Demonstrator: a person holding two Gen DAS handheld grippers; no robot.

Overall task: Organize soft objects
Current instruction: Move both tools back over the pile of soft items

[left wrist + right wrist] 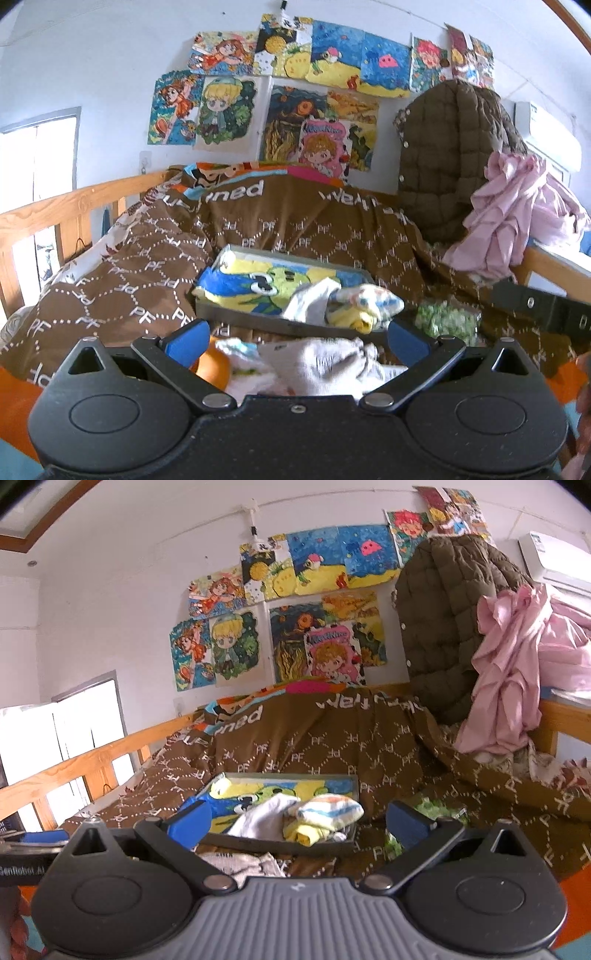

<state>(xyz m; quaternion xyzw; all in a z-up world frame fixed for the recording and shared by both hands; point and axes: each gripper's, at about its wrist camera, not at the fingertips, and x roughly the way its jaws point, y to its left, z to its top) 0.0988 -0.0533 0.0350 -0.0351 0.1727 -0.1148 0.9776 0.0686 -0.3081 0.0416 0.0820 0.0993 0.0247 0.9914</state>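
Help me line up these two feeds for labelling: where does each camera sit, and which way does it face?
Left wrist: sits on the left gripper, facing across the bed toward the tray; own open blue fingers show, the right gripper at right edge.
Right wrist: sits on the right gripper, facing the same tray; own open fingers show, the left gripper at left edge.
Shared: tray, brown quilt, wall drawings.

Left tool (297, 341) open, white cloth (314, 363) beneath, grey tray (258, 320) beyond
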